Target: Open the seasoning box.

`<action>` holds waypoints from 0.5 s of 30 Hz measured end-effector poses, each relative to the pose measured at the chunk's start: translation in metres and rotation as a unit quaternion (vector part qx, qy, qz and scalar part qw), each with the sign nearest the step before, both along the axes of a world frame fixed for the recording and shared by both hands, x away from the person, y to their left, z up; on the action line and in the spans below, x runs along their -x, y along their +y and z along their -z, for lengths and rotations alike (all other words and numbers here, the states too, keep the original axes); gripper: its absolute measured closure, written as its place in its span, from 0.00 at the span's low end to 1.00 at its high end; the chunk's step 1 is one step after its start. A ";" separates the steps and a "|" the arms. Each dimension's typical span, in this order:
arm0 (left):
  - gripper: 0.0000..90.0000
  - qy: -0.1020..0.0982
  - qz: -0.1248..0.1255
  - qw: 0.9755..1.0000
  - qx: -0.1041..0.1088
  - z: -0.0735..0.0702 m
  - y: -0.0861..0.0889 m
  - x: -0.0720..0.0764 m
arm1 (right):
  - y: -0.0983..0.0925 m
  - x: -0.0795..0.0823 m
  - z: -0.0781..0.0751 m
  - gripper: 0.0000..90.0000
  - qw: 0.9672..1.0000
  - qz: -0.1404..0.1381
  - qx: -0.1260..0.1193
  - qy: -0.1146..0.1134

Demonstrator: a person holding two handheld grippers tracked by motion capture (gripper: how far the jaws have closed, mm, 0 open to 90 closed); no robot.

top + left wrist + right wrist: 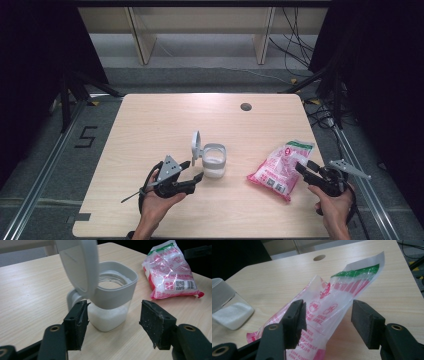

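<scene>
High view: a clear jar (214, 167) with a grey square collar is seen standing near the middle of the wooden table (150, 120), white grains filling its lower part, its hinged grey lid (196, 147) raised upright on the left side. Just beside the jar, on its left, the left gripper (194, 170) is held, its jaws spread wide with the jar's lower corner framed between them in the left gripper view, no pad pressed on it. To the right of the jar, apart from it, a pink and white bag (281, 169) with a green top edge is laid flat. At the bag's right edge the right gripper (303, 168) is held with jaws parted; in the right gripper view the bag's plastic lies between the pads, not pinched
</scene>
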State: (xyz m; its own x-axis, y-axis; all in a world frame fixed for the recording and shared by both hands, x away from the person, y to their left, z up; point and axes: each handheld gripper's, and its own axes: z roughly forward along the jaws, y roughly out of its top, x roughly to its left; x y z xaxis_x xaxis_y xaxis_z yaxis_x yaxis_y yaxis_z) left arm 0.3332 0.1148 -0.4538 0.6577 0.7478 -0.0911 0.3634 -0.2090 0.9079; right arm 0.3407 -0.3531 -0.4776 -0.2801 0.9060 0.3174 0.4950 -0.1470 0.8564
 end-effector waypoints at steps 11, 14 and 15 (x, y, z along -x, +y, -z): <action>0.77 -0.036 0.002 0.999 -0.030 -0.005 0.020 -0.005 | 0.000 0.014 -0.002 0.48 1.000 -0.009 0.011 -0.005; 0.83 -0.056 -0.014 0.998 -0.035 -0.005 0.024 -0.005 | 0.002 0.017 -0.002 0.48 1.000 -0.014 0.009 -0.008; 0.85 -0.056 -0.018 0.998 -0.032 -0.005 0.025 -0.005 | 0.001 0.018 -0.002 0.48 0.999 -0.020 0.026 -0.014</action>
State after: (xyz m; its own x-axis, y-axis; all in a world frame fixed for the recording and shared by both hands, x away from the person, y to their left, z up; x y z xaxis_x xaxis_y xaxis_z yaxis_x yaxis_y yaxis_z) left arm 0.3384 0.1400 -0.4489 0.6343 0.7725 0.0300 0.2694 -0.2572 0.9280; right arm 0.3230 -0.3519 -0.4753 -0.3244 0.9089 0.2620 0.4758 -0.0825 0.8757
